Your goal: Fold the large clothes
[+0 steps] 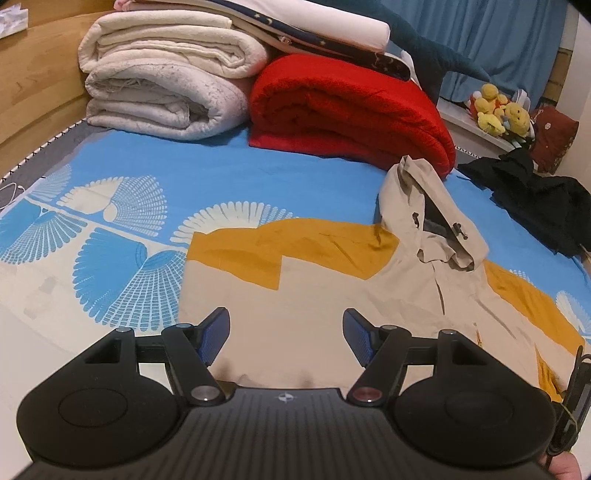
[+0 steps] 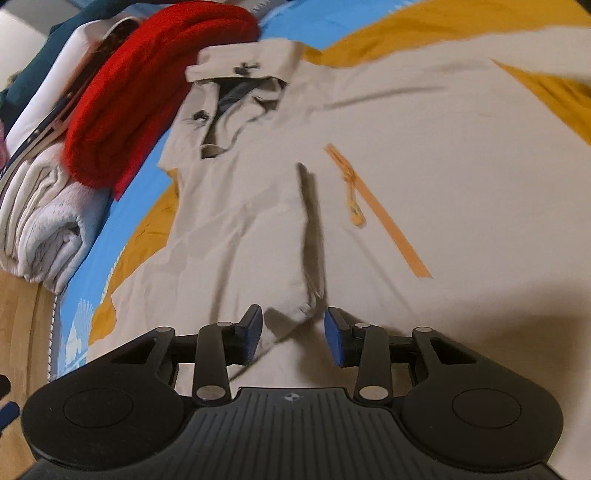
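Left wrist: jacket (image 1: 314,291) hem btwn open jaws, bedsheet (image 1: 221,173) clear beyond.

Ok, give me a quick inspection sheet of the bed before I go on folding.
Surface: blue patterned bedsheet, largely covered.
Job's things: beige hooded jacket with mustard-yellow panels spread flat, front up, hood towards the blankets.
Clutter: rolled red fleece blanket, folded white quilts, crumpled black garment.
Grippers: left claw open over the jacket; right claw open, a raised fabric fold between its pads.
Cables: nothing seen.
Surroundings: wooden bed frame, blue curtain, yellow plush toys.
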`<move>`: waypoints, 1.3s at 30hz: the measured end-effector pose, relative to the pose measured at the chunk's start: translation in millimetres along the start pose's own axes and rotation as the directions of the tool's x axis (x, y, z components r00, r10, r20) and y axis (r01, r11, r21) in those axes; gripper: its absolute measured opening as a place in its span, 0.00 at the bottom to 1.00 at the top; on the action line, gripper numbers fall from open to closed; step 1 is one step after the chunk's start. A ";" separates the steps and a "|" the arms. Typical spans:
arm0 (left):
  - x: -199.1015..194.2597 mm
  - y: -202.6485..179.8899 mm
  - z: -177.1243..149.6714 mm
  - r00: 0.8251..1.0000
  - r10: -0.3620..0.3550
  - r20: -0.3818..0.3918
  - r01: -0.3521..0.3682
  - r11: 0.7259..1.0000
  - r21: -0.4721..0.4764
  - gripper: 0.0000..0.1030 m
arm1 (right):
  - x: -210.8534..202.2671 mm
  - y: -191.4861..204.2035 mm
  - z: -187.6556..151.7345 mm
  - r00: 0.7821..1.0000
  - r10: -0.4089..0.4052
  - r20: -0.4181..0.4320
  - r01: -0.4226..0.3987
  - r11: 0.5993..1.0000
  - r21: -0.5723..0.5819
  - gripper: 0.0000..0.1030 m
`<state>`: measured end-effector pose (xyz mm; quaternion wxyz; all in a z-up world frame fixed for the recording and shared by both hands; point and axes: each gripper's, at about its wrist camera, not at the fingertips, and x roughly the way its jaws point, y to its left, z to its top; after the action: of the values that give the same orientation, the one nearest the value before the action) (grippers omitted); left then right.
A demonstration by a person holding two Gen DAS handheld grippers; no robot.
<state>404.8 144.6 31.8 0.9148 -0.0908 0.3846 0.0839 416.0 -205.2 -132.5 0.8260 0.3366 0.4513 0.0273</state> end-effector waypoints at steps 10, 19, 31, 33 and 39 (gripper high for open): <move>1.2 16.3 4.9 0.999 0.040 0.005 -0.040 0.998 -0.040 0.71 | -128.5 30.2 59.3 0.844 0.090 0.529 0.010 0.983 -0.183 0.04; 9.3 4.4 -2.5 0.999 0.028 -0.021 -0.028 1.000 -0.007 0.71 | -121.4 -83.2 102.5 0.755 -0.463 0.464 0.366 0.885 0.286 0.12; 23.1 -16.7 -10.8 0.999 0.011 -0.050 -0.010 1.000 0.023 0.71 | -44.7 -133.7 96.5 0.954 -0.224 0.198 0.158 0.940 0.304 0.35; 24.4 -19.8 -11.7 0.999 0.009 -0.052 -0.007 0.999 0.032 0.71 | -41.2 -141.7 98.8 0.955 -0.206 0.215 0.130 0.938 0.322 0.33; 29.1 -29.3 -12.6 0.998 0.007 -0.060 -0.004 0.999 0.051 0.71 | -63.0 -120.8 102.5 0.912 -0.156 0.380 0.096 0.980 0.172 0.00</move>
<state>422.8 115.8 5.2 0.9045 -0.0688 0.4143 0.0740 425.8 -374.9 -119.3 0.8720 0.3661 0.2988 -0.1280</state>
